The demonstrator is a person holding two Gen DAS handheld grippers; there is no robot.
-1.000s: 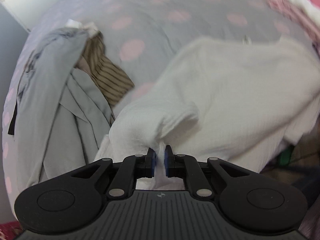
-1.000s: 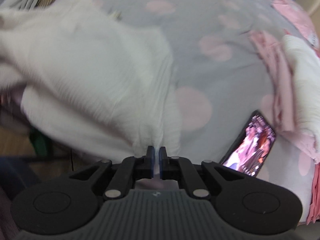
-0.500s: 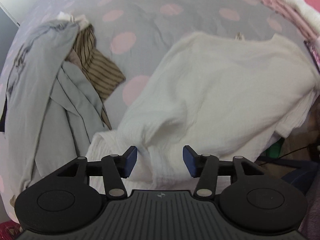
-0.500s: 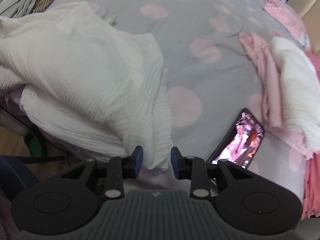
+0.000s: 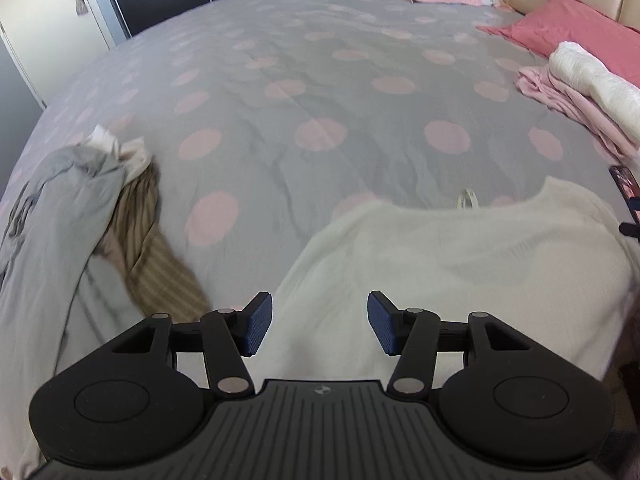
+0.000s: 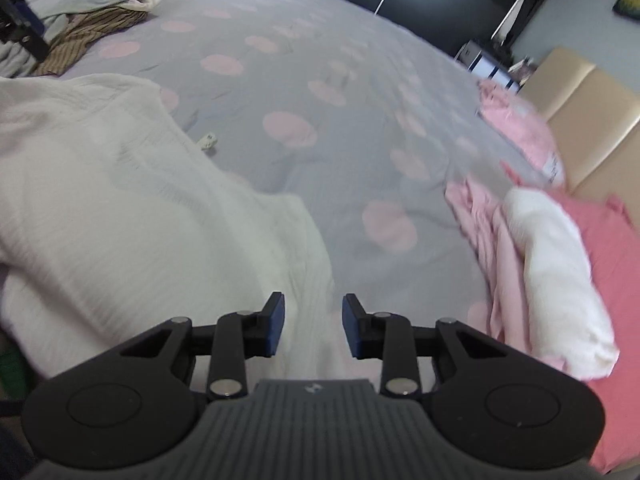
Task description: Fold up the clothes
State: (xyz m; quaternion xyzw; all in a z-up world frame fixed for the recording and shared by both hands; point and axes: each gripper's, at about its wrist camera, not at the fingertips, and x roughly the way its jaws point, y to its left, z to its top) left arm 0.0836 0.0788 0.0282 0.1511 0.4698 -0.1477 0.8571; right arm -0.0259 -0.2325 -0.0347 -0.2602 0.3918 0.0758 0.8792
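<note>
A white ribbed garment (image 5: 460, 264) lies spread flat on the near part of the grey bed cover with pink dots (image 5: 320, 80), its neck label (image 5: 466, 200) at the far edge. My left gripper (image 5: 320, 320) hovers over the garment's near left part; its jaws are opening, with nothing pinched between them. In the right wrist view the same garment (image 6: 120, 208) fills the left side. My right gripper (image 6: 313, 324) stands open over its near right edge, with cloth below the pads but not clamped.
A crumpled grey garment (image 5: 52, 200) and a brown striped one (image 5: 148, 248) lie at the left. A folded pink and white stack (image 6: 540, 248) sits at the right beside a red pillow (image 5: 580, 36). A phone (image 5: 626, 188) lies by the garment's right shoulder.
Both grippers let go of the white garment and opened. The cloth dropped flat onto the bed, and both grippers tilted up and drew back, so more of the bed shows.
</note>
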